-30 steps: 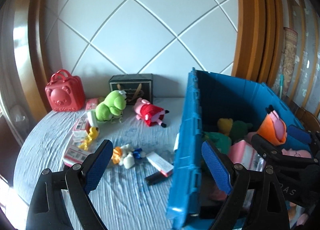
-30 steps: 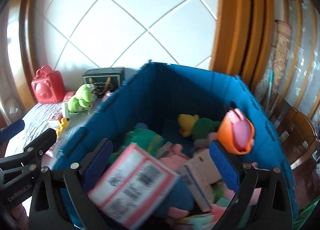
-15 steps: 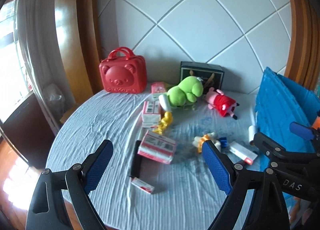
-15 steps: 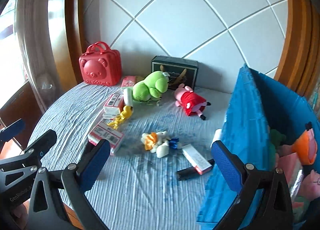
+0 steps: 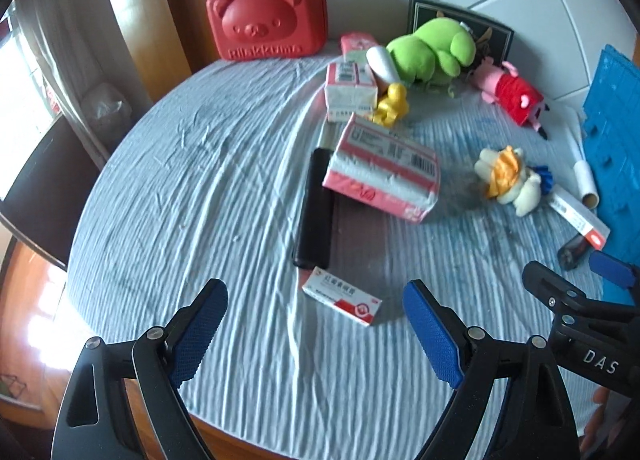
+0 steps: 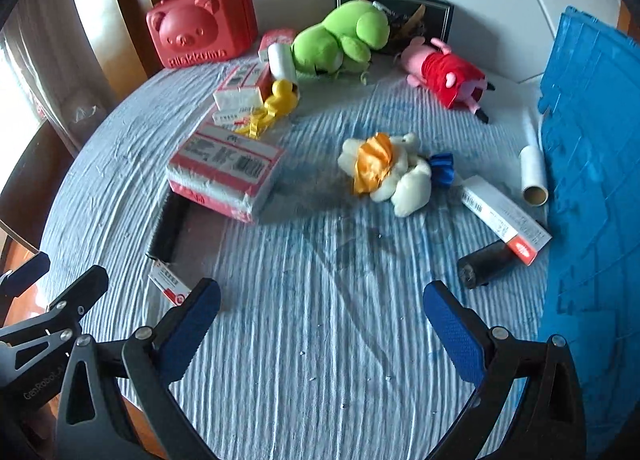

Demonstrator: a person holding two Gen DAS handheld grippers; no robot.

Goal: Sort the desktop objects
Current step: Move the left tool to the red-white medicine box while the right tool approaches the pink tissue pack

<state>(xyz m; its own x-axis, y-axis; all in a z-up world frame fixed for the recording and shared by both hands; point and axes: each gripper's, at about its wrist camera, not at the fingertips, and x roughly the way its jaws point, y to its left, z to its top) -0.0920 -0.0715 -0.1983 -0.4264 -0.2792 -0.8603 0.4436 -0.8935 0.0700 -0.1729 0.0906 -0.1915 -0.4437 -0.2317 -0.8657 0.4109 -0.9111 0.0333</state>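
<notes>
My left gripper [image 5: 316, 328] hangs open over the near side of the table, just short of a small red-and-white medicine box [image 5: 342, 295]. Beyond that lie a black tube [image 5: 315, 208] and a large pink parcel [image 5: 384, 166]. My right gripper [image 6: 322, 326] is open and empty above bare cloth. Ahead of it lie a white plush with an orange ribbon [image 6: 386, 172], a long white-and-red box [image 6: 506, 218] and a black cylinder [image 6: 486, 264]. The blue crate [image 6: 592, 188] stands at the right; only its outer wall shows.
At the back sit a red bear case [image 5: 266, 22], a green frog plush [image 5: 430, 50], a pink pig doll in red [image 5: 510, 92], a dark gift box [image 6: 418, 8], stacked medicine boxes [image 5: 348, 90], a yellow duck [image 5: 392, 104] and a white roll [image 6: 532, 176]. The round table's edge [image 5: 92, 276] drops off at the left.
Both grippers swung left from over the blue crate and tilted down toward the table. The pink parcel seen between the right gripper's fingers a second ago is gone from them.
</notes>
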